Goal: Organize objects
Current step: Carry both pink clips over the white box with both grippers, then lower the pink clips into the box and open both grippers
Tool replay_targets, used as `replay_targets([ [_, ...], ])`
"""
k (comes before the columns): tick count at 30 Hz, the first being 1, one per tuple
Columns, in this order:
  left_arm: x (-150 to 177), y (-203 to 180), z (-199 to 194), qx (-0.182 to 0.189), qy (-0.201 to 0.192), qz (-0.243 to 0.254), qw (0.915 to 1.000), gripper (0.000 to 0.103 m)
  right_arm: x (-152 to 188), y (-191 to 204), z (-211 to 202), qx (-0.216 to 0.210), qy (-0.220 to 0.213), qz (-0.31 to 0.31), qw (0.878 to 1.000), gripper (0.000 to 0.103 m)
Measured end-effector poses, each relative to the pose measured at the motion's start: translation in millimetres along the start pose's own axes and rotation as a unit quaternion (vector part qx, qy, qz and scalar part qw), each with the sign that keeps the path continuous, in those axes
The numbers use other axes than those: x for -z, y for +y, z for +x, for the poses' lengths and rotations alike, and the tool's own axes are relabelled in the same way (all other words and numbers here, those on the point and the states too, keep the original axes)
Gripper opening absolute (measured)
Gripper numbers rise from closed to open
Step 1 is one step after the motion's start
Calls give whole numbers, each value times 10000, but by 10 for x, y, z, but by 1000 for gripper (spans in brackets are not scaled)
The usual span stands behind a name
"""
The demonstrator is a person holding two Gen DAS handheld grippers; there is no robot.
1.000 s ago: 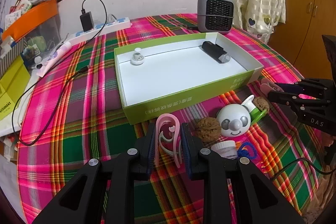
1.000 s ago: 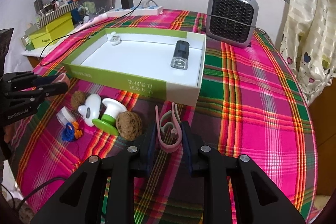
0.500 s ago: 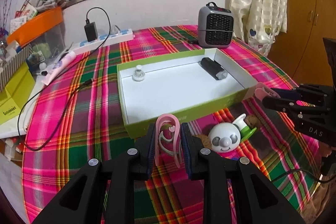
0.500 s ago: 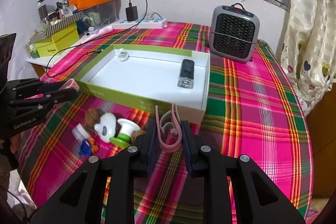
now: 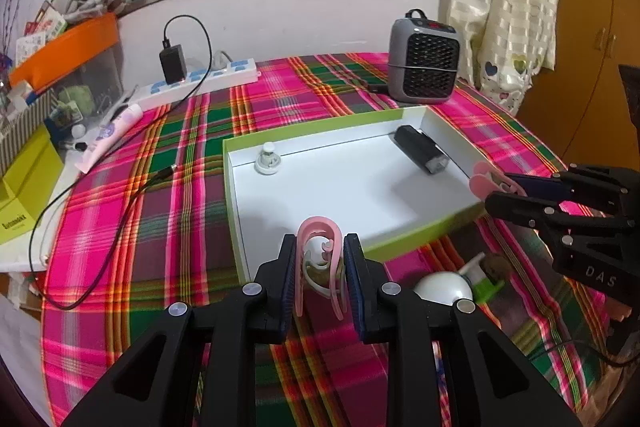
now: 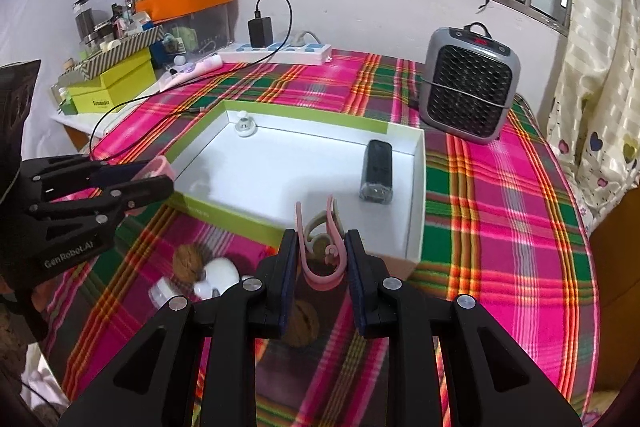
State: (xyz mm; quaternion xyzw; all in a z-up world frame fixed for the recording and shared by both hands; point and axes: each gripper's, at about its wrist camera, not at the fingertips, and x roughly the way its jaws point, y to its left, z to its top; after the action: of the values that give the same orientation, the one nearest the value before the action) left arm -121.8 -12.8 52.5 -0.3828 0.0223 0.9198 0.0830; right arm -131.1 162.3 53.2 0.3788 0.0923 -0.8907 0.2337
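You have one pink clip (image 5: 319, 267) clamped arch-up between your left gripper (image 5: 319, 277)'s fingers and a second pink clip (image 6: 322, 255) pinched arch-down in your right gripper (image 6: 321, 277), both held above the near edge of the green-rimmed white tray (image 5: 412, 233). Inside that tray a small white knob (image 5: 268, 159) sits in the far left corner and a black cylinder (image 5: 422, 149) lies near the right wall; before it, on the plaid tabletop (image 6: 500, 211), lie a walnut (image 6: 188, 261) and a white round toy (image 5: 442, 291), with a grey heater (image 6: 470, 85) beyond
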Motion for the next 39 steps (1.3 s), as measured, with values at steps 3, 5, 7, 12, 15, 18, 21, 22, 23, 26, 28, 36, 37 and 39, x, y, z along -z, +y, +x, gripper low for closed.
replay_targets([
  [3, -49, 25, 44, 52, -27, -15, 10000, 21, -62, 17, 75, -14, 30, -5, 10000, 25],
  [5, -86, 45, 89, 68, 4, -30, 10000, 21, -105, 16, 133, -20, 62, 1, 10000, 25],
  [7, -124, 69, 126, 124, 14, -64, 9999, 21, -148, 10, 186, -54, 101, 20, 9999, 25],
  [12, -203, 107, 224, 93, 44, -122, 9999, 21, -257, 0, 299, -70, 137, 38, 9999, 25],
  [15, -259, 127, 292, 83, 73, -139, 9998, 21, -323, -16, 371, -87, 177, 46, 9998, 25],
  [18, -317, 158, 363, 41, 102, -151, 9998, 21, -387, -46, 445, -66, 221, 62, 9997, 25],
  [21, -374, 172, 433, 43, 122, -173, 9998, 21, -438, -74, 511, -62, 261, 79, 9996, 25],
  [22, -391, 173, 457, 40, 132, -171, 9998, 21, -455, -82, 540, -59, 280, 74, 9996, 25],
  [23, -406, 175, 482, 34, 136, -169, 9998, 21, -472, -90, 569, -53, 298, 76, 9995, 25],
  [26, -441, 183, 576, -5, 207, -177, 9996, 21, -514, -113, 656, -38, 348, 102, 9993, 25],
  [28, -456, 188, 625, -20, 240, -188, 9995, 21, -538, -139, 711, -35, 383, 148, 9992, 25],
  [36, -493, 229, 792, -97, 363, -250, 9990, 21, -634, -205, 930, -55, 537, 221, 9983, 25],
  [37, -493, 234, 811, -97, 380, -256, 9989, 21, -639, -212, 950, -53, 543, 227, 9983, 25],
  [39, -495, 238, 833, -111, 398, -264, 9988, 21, -651, -217, 998, -65, 579, 247, 9980, 25],
])
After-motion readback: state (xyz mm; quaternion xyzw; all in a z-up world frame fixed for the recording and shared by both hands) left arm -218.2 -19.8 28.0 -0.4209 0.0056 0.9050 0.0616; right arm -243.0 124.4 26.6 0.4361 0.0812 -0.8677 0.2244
